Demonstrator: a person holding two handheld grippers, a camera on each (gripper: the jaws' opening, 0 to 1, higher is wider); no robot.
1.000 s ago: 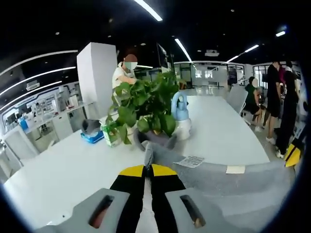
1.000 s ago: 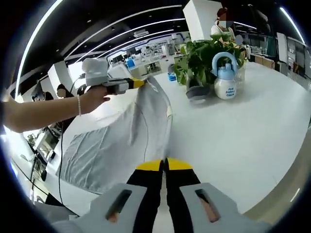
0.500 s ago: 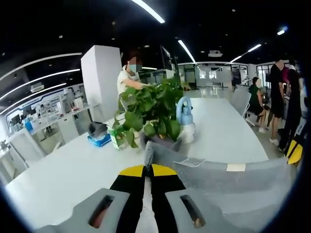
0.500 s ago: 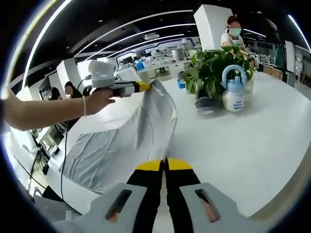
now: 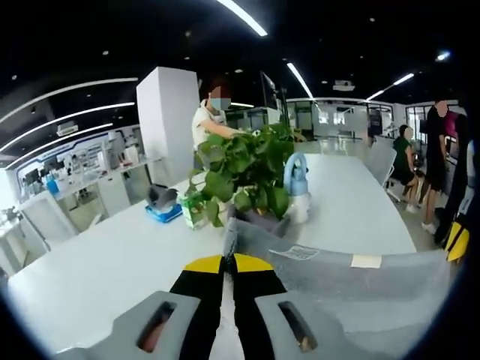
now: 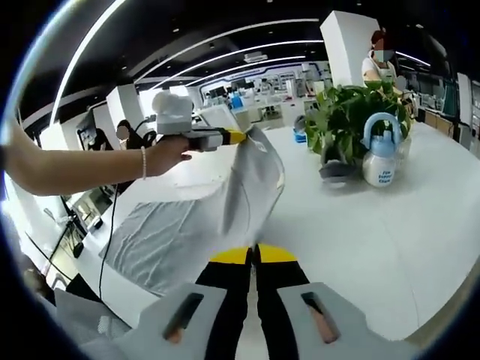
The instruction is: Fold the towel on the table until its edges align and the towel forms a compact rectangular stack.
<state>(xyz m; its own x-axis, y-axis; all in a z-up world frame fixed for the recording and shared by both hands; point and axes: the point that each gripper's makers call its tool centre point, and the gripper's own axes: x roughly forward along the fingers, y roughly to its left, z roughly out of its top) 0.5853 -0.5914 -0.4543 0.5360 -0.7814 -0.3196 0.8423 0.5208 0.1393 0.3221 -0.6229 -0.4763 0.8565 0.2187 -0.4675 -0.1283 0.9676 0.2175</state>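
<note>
The grey towel (image 6: 184, 232) hangs lifted off the white table (image 6: 360, 225), one end still trailing on the tabletop at the left. My left gripper (image 6: 240, 137), held by a hand, is shut on a raised towel corner. In the left gripper view, the left gripper (image 5: 229, 259) pinches the same grey towel (image 5: 352, 289), which spreads out to the right. My right gripper (image 6: 253, 253) is shut on another towel edge, low in its own view, its yellow tips pressed together over the cloth.
A leafy potted plant (image 5: 244, 176), a blue-capped spray bottle (image 5: 298, 187) and a blue box (image 5: 163, 214) stand mid-table. The same plant (image 6: 349, 120) and bottle (image 6: 380, 161) lie beyond the towel. A printed label (image 5: 298, 253) shows on the towel. People stand behind and at the right.
Both views have drifted, so the plant and bottle sit further right in each. Both grippers have stayed shut on the lifted towel, and the left one holds its corner high.
</note>
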